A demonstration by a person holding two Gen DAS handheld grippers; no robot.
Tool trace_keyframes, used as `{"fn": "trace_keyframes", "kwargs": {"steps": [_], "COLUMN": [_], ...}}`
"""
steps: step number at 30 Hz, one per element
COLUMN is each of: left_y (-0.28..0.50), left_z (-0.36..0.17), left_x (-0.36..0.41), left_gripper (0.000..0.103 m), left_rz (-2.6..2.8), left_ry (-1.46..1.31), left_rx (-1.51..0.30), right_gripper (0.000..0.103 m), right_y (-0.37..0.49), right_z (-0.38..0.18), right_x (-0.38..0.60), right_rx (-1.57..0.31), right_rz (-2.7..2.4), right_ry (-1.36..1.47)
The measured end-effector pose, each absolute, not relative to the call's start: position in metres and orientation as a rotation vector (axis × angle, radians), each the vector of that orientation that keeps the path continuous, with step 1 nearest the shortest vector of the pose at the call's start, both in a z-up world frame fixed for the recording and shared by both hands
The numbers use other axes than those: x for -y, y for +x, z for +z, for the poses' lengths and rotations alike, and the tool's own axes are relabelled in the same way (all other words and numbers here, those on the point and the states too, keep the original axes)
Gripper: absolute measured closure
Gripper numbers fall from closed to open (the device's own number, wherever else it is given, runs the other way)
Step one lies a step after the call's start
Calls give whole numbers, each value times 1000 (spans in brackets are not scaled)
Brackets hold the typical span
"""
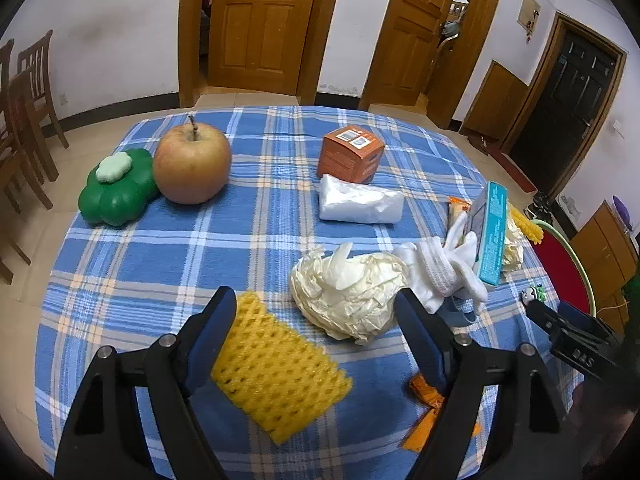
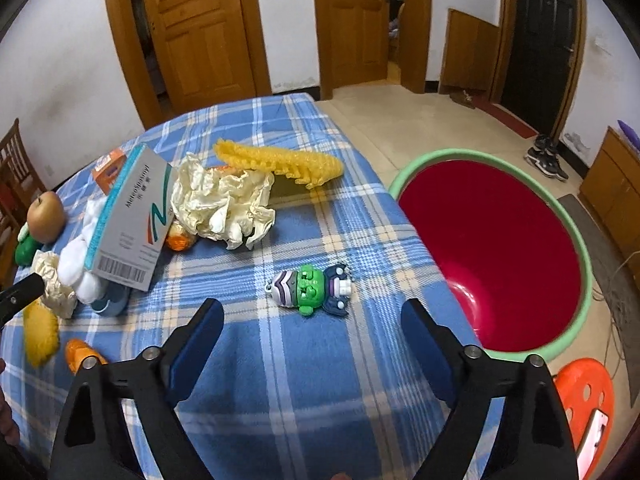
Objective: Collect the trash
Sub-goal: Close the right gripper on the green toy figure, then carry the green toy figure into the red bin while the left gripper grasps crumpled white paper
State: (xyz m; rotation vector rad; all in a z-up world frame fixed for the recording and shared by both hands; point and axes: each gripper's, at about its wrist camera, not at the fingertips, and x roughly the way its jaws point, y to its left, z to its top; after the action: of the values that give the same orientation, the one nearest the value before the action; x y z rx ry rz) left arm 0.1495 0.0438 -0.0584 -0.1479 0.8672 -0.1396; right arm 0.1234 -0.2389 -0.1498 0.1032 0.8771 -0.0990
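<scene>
Trash: foam net (image 1: 276, 372), paper wad (image 1: 348, 292) on table (image 1: 160, 248) | basin (image 2: 492, 256) looks bare | left gripper (image 1: 316, 300), right gripper (image 2: 312, 312) spread wide, holding nothing | collection barely begun

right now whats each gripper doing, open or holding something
Left gripper: open, empty, over the yellow foam net.
Right gripper: open, empty, near the green toy figure.

The grey-and-teal box (image 2: 128, 216), at about ten o'clock in the right wrist view, carries slanted lettering that seems to read "MateoSpiral", a large green and red "Z"-like mark and a barcode at its lower edge; the small print is too fine to read. In the left wrist view, at four o'clock, the right gripper's black body (image 1: 582, 344) bears pale characters resembling "D4S". The orange box (image 1: 350, 155), near twelve o'clock, has top labels too small to read.
</scene>
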Motion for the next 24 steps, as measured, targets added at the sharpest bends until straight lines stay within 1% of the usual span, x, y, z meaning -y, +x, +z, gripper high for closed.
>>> {"fn": "trace_keyframes", "kwargs": {"steps": [2,3,5,6,7,8,9,11,14,20,24], "left_y": [150,150,153,154,156,158,160,164,165,159,145], "left_z": [-58,-57,-57,-56,-56,-57,-58,-61,-61,-55,-38], "left_x": [-41,-39,-36,-35,-33,-32,-31,-29,-27,-27,-29], "left_gripper": [23,24,25,26,29,30,32,42,50,56,56], "left_rz": [-141,-140,-137,-141,-152,-155,-158,-179,-188,-169,-145], "left_ry": [-148,-145,-139,-140,-145,-149,-156,-171,-180,-198,-182], "left_rx": [-866,-864,-864,-866,-866,-867,-872,-876,-861,-845,-803], "right_gripper": [30,30,39,41,48,52,52,52,53,53,53], "right_y": [131,132,135,135,136,136,136,136,136,122,107], "right_z": [-154,-155,-155,-154,-155,-155,-154,-154,-155,-147,-139], "right_x": [239,239,239,239,240,240,240,242,243,251,258], "right_rx": [-896,-894,-892,-887,-885,-880,-877,-870,-862,-847,-816], "right_rz": [-86,-81,-58,-52,-50,-49,-42,-30,-11,29,27], "right_ry": [108,102,96,93,92,85,86,94,110,166,185]}}
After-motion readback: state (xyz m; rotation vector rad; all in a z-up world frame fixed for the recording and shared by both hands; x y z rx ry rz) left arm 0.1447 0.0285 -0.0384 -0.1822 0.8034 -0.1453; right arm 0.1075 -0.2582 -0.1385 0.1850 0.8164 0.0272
